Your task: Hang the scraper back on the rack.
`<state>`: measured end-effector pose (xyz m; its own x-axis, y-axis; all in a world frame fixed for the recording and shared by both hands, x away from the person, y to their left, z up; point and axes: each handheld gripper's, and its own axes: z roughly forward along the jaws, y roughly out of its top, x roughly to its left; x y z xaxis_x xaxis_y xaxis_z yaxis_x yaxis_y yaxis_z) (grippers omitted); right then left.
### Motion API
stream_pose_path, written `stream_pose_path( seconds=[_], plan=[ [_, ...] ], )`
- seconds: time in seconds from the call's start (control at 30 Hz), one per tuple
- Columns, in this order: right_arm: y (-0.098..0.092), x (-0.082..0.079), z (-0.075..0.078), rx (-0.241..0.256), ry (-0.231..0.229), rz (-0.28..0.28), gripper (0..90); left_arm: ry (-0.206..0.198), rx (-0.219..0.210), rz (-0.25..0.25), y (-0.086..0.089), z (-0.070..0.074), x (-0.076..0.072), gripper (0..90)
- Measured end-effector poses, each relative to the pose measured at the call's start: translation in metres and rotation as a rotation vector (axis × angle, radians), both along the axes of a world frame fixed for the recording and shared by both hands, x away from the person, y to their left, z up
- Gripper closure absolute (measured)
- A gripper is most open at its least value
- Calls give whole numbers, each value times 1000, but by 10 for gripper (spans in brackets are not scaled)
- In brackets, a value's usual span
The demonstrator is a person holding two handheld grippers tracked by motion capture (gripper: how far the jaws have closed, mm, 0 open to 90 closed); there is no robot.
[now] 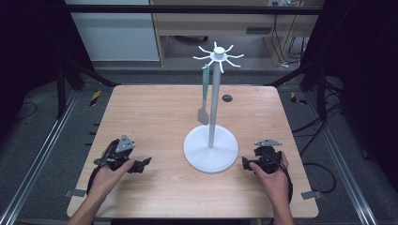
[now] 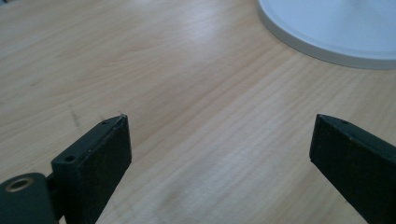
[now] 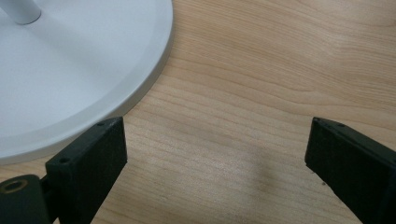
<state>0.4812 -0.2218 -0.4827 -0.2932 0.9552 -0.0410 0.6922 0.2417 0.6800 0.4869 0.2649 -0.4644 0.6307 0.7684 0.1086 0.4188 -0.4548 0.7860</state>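
A white stand [image 1: 214, 103] with a round base [image 1: 210, 150] and several hooks at its top [image 1: 218, 55] rises from the middle of the wooden table [image 1: 155, 117]. A grey-green spatula [image 1: 204, 93] hangs from one hook on its left side. My left gripper [image 1: 141, 165] rests on the table left of the base, open, jaws wide apart over bare wood [image 2: 219, 140]. My right gripper [image 1: 245, 163] lies just right of the base, also open [image 3: 217, 144]. The base's rim [image 3: 140, 88] sits close to its left jaw, and the rim [image 2: 327, 46] lies farther off in the left gripper view.
A small dark round hole [image 1: 227, 98] sits in the table behind the stand. Black frame posts stand at both back corners, and cables lie on the floor to the right. A person's hands hold both grippers near the front edge.
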Motion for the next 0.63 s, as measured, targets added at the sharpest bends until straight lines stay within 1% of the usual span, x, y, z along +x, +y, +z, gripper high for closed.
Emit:
stream_pose_path(
  seconds=[0.07, 0.13, 0.27, 0.33, 0.43, 0.57, 0.63],
  plan=[
    [0, 0, 0, -1, 0, 0, 59, -26, -19, 24, 8, -2, 3, 52],
    [0, 0, 0, -4, 2, 3, 59, -42, -41, 47, 15, -5, 5, 52],
    [1, 0, 0, 2, 4, 3, 60, -63, -64, 62, 25, -9, 6, 52],
    [1, 0, 0, 1, 4, 5, 60, -55, -66, 62, 27, -12, 6, 53],
    [1, 0, 0, 1, 7, 4, 60, -39, -48, 66, 27, -14, 6, 52],
    [0, 0, 0, 11, 3, -1, 60, -22, -56, 73, 26, -16, 7, 51],
    [0, 0, 1, 6, -4, 3, 60, -21, -54, 73, 26, -16, 6, 51]
  ],
)
